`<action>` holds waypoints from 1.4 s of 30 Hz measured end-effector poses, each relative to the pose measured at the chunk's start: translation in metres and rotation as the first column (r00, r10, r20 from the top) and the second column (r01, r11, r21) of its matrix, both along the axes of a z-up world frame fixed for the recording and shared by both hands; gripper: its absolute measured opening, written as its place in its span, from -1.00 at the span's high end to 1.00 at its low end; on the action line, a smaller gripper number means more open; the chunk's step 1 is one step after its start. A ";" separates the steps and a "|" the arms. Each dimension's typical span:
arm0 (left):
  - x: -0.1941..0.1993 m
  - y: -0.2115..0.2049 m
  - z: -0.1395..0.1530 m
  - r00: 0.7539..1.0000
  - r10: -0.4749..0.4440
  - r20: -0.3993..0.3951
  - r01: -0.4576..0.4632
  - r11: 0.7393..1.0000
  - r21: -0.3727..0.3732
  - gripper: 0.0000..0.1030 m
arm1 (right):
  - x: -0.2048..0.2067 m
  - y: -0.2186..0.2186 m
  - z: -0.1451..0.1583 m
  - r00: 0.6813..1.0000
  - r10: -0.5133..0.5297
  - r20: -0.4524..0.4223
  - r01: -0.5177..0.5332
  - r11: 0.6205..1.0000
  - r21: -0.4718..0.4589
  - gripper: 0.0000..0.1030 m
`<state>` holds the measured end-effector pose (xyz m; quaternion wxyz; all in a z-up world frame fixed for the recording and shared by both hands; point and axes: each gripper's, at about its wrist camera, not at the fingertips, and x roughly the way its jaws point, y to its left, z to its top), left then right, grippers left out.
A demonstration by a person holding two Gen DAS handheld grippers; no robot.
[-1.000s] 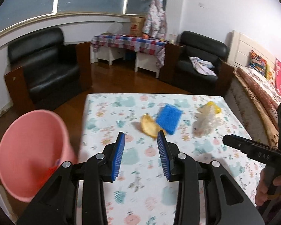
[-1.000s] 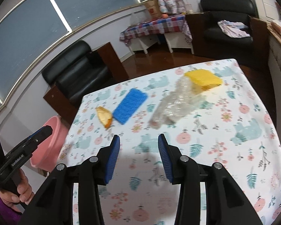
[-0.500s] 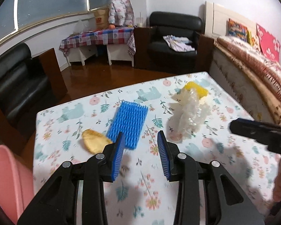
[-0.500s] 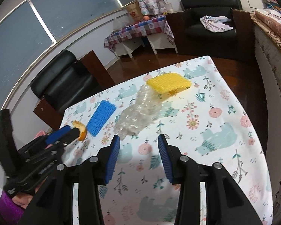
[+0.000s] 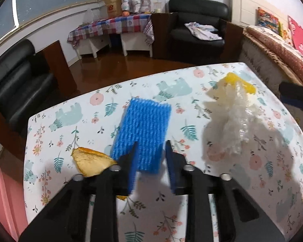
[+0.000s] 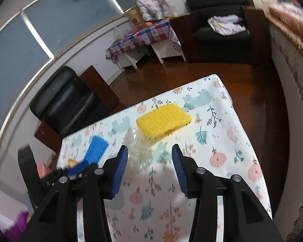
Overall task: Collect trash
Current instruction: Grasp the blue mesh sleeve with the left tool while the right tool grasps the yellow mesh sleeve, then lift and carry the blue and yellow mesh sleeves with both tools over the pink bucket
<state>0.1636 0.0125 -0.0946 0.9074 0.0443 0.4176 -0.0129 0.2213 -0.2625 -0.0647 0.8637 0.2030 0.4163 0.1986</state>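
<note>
The table (image 5: 192, 211) with a flowered cloth carries all the trash: a clear plastic wrap (image 5: 235, 125), a blue net (image 5: 145, 129), a yellow net (image 6: 163, 124) and a peel (image 5: 91, 162). The left gripper (image 5: 150, 159) is spread with the near end of the blue net between its fingers. The right gripper (image 6: 149, 168) is also spread, and it hangs over the wrap just beside the yellow net.

Ribbed blue foam net (image 5: 145, 127), crinkled clear plastic (image 5: 235, 125).
</note>
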 end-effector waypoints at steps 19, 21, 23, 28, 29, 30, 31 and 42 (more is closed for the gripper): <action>-0.022 -0.009 0.036 0.991 -0.052 0.126 0.064 0.993 -0.096 0.88 | 0.072 -0.011 -0.051 0.955 -0.044 -0.294 0.137 0.943 0.304 0.13; -0.024 -0.010 0.037 0.990 -0.055 0.129 0.068 0.993 -0.098 0.88 | 0.076 -0.009 -0.054 0.951 -0.049 -0.304 0.146 0.941 0.306 0.14; -0.027 -0.010 0.038 0.990 -0.055 0.132 0.068 0.993 -0.094 0.88 | 0.078 -0.008 -0.056 0.951 -0.053 -0.303 0.151 0.938 0.311 0.46; -0.032 -0.007 0.040 0.990 -0.046 0.132 0.060 0.992 -0.107 0.88 | 0.073 -0.003 -0.047 0.966 -0.063 -0.251 0.130 0.957 0.260 0.82; -0.034 -0.007 0.041 0.990 -0.043 0.133 0.058 0.992 -0.114 0.88 | 0.071 -0.003 -0.046 0.969 -0.066 -0.239 0.128 0.959 0.253 0.82; -0.037 -0.006 0.041 0.990 -0.041 0.134 0.057 0.991 -0.117 0.88 | 0.069 -0.003 -0.043 0.972 -0.070 -0.223 0.126 0.961 0.245 0.83; -0.038 -0.005 0.042 0.990 -0.040 0.134 0.057 0.991 -0.122 0.88 | 0.067 -0.002 -0.040 0.975 -0.072 -0.211 0.122 0.964 0.238 0.83; -0.062 -0.002 0.060 0.989 -0.020 0.147 0.046 0.982 -0.181 0.87 | -0.002 0.020 0.027 0.993 -0.044 0.113 0.047 0.999 -0.026 0.83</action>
